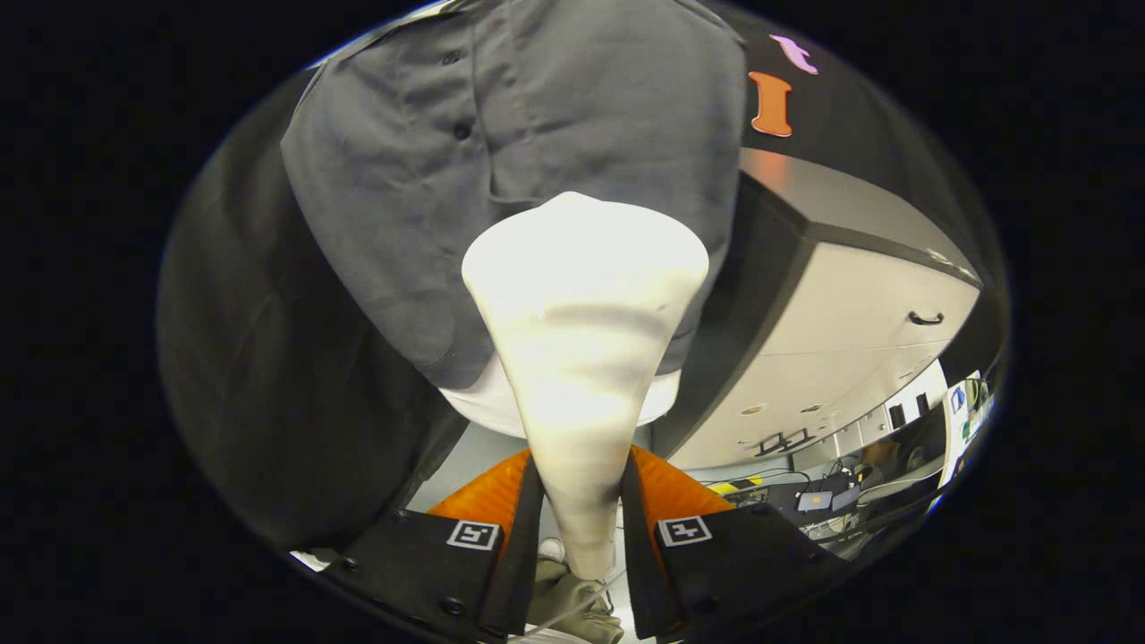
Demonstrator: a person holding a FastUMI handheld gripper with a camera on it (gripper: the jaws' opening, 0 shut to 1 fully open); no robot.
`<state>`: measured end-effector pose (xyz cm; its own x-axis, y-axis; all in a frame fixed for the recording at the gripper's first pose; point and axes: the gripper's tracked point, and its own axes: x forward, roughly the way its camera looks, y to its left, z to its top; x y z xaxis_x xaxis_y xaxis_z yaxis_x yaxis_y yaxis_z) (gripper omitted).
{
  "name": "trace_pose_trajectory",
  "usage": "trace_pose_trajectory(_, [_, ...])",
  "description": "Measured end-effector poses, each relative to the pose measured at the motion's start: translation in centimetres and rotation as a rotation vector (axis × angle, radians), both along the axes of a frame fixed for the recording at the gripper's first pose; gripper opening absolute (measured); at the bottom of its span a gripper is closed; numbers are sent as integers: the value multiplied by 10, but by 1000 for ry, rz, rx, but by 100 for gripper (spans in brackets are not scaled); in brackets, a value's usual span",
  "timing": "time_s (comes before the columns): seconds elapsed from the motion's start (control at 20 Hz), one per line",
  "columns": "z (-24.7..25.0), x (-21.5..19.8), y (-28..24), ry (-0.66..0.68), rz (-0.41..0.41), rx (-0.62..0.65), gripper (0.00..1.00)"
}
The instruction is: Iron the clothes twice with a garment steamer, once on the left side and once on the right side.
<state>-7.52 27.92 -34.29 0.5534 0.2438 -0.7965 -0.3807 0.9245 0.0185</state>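
Between gripper fingers: white garment steamer, clamped at narrow handle; rigid, smooth, likely top-heavy. Head against soft grey shirt.

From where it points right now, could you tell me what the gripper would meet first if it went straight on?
The gripper, shut on the white garment steamer, would likely press the steamer's head into the grey shirt; the gap is unclear.
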Motion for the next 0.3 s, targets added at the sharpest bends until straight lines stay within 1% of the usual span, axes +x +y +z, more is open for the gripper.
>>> trace_pose_trajectory(0.3, [58, 3, -54, -88, -63, 25, 50])
